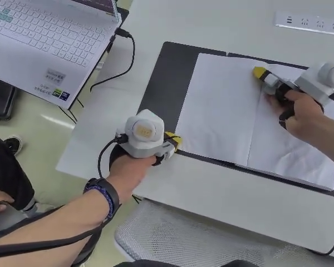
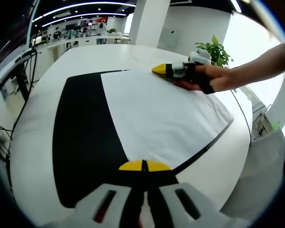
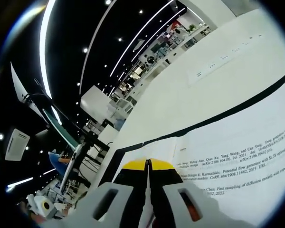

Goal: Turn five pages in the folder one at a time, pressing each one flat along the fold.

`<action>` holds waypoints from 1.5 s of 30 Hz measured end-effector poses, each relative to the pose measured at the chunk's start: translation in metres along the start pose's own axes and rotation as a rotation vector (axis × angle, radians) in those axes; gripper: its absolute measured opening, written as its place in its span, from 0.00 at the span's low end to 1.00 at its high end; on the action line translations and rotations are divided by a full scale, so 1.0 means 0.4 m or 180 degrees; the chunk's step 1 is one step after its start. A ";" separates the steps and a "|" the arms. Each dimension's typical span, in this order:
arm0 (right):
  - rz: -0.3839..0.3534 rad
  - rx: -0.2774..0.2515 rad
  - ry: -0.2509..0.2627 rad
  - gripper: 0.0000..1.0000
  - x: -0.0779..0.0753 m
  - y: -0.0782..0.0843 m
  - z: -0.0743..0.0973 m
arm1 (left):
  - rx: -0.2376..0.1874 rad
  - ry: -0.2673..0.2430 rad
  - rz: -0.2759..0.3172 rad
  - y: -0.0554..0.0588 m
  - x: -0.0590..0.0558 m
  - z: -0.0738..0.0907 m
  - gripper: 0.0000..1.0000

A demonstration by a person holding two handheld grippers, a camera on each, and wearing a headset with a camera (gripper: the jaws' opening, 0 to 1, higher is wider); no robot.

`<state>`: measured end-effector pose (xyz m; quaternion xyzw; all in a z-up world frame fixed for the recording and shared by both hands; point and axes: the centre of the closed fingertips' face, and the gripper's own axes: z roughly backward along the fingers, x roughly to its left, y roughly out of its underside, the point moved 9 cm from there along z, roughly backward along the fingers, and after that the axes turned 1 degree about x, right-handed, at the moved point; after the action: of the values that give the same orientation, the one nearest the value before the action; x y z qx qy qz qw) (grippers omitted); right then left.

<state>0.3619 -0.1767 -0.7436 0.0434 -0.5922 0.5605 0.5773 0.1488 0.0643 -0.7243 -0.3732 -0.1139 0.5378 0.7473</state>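
- The folder lies open on the white worktop with its black cover spread flat. A blank sheet lies over the left half and a slightly rumpled page over the right. The fold runs between them from far to near.
- My worry is the right gripper, which sits at the far end of the fold. If it is dragged toward the near edge too hard or askew, it could wrinkle the sheet or tear it at the binding instead of flattening it.
- The folder might also skid on the smooth worktop, since the left gripper pins it at only one spot.
- The rumpled page could lift together with the one beneath it, which would spoil the count.
- The right gripper's fingers are together with nothing between them. The yellow tips rest on the paper beside the fold, and its own view shows printed lines close by.
- The left gripper's fingers are also together and hold nothing. The tips seem to press on the near edge of the black cover, just beside the sheet's near left corner.
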 end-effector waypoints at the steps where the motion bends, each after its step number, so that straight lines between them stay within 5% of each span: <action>1: 0.0009 0.0011 -0.0023 0.00 0.019 0.010 0.012 | -0.0002 0.0001 0.0003 0.000 -0.001 0.001 0.00; 4: 0.0042 0.0049 -0.0053 0.00 0.038 0.026 0.026 | -0.0003 0.0002 0.0003 -0.001 -0.002 0.002 0.00; 7: 0.0142 0.0108 -0.0054 0.00 0.019 0.030 0.019 | -0.0002 0.0010 -0.0001 -0.001 -0.001 0.002 0.00; 13: 0.0237 0.0095 -0.0020 0.00 0.075 0.064 0.056 | -0.0010 0.0022 -0.0009 -0.006 -0.014 0.016 0.00; 28: 0.0162 0.0093 -0.0067 0.00 0.103 0.123 0.127 | -0.0044 0.0023 -0.0009 -0.009 -0.030 0.035 0.00; 45: 0.0155 0.0238 -0.0176 0.00 0.137 0.222 0.220 | -0.0091 0.0021 0.0008 0.009 0.000 0.002 0.00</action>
<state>0.2258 -0.1744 -0.7320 0.0660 -0.5875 0.5947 0.5448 0.1457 0.0651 -0.7261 -0.3857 -0.1186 0.5359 0.7416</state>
